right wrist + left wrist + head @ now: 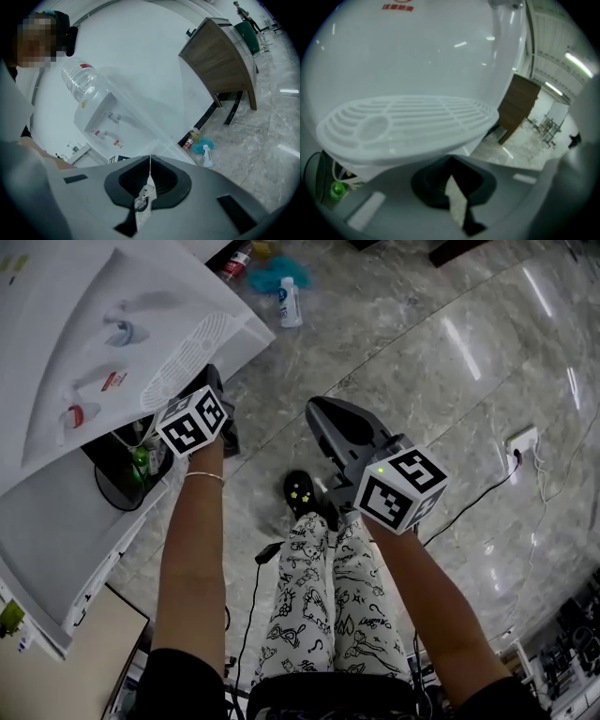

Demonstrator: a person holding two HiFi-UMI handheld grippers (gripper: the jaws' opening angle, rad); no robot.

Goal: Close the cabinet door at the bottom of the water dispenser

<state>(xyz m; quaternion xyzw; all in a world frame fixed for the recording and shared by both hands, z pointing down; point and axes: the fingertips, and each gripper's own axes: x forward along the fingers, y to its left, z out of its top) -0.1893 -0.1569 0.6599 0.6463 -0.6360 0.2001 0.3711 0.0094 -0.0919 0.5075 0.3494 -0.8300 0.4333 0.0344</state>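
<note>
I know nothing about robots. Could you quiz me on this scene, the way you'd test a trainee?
1. True or false: the cabinet door under the water dispenser is already shut.
2. What lies on the floor past the dispenser? A) a white bottle B) a broom C) a bucket
3. Fill in: the jaws of the right hand-held gripper are ____ and hold nothing.

Key: 1 false, the door stands open; 2 A; 3 together.

We count one water dispenser (138,125), its two taps (112,116), one jug (79,82) on top, two bottles (291,302) on the floor (422,343), and two claws: left claw (451,174), right claw (150,163).
</note>
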